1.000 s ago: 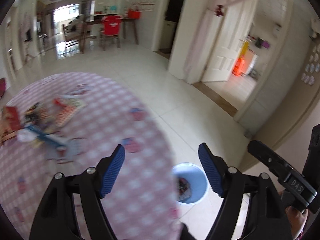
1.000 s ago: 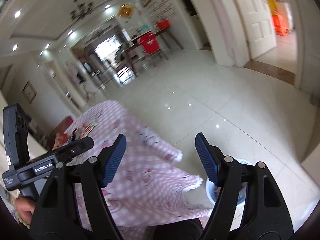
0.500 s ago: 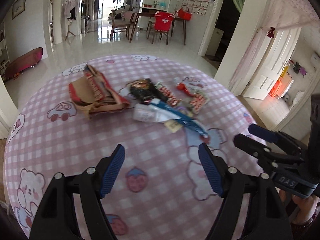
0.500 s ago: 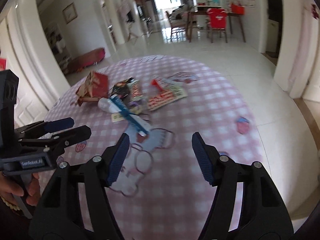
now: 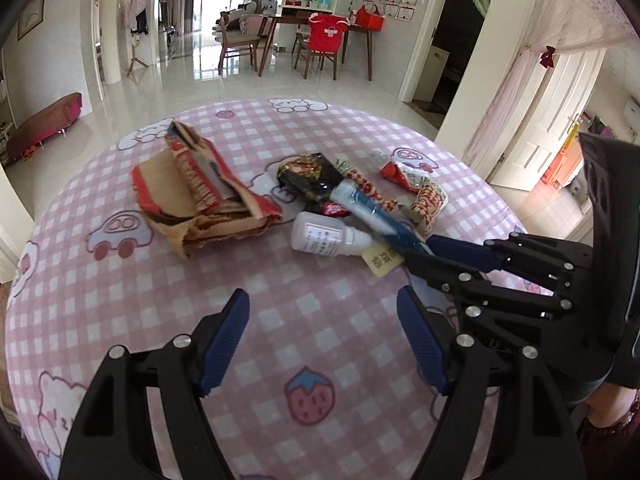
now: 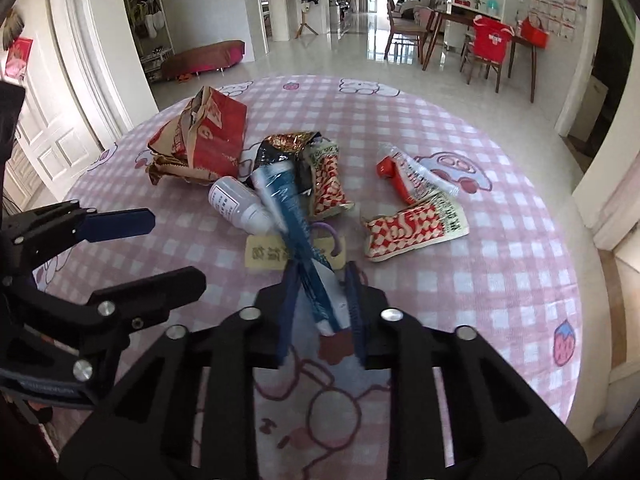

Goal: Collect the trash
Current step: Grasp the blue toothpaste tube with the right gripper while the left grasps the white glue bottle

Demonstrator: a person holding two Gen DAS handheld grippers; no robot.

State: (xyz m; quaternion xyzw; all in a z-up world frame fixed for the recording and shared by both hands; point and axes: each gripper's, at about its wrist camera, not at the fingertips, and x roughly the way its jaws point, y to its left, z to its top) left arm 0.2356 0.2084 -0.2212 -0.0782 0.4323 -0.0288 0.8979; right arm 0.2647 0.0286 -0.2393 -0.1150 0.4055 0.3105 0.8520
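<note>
A pile of trash lies on the round table's pink checked cloth [image 5: 160,300]. It holds a crumpled red and brown paper bag [image 5: 200,196], a black snack wrapper [image 5: 312,176], a white bottle [image 6: 240,204], a yellow tag [image 6: 268,254] and red-checked wrappers [image 6: 416,228]. A long blue tube [image 6: 288,208] lies across the pile. My right gripper [image 6: 320,276] is closing, and its pads press on the tube's near end. My left gripper [image 5: 322,300] hangs open over bare cloth, short of the pile, with nothing between its fingers.
A crushed clear bottle with a red cap [image 6: 404,176] lies to the right of the pile. The cloth's edge curves round on all sides, with tiled floor beyond. A dining table with chairs [image 5: 320,40] stands far back. White doors [image 5: 552,128] are to the right.
Both views swung from the floor and a blue bin onto the tabletop. The right gripper moved in over the pile and its jaws narrowed around the blue tube. The left stayed open.
</note>
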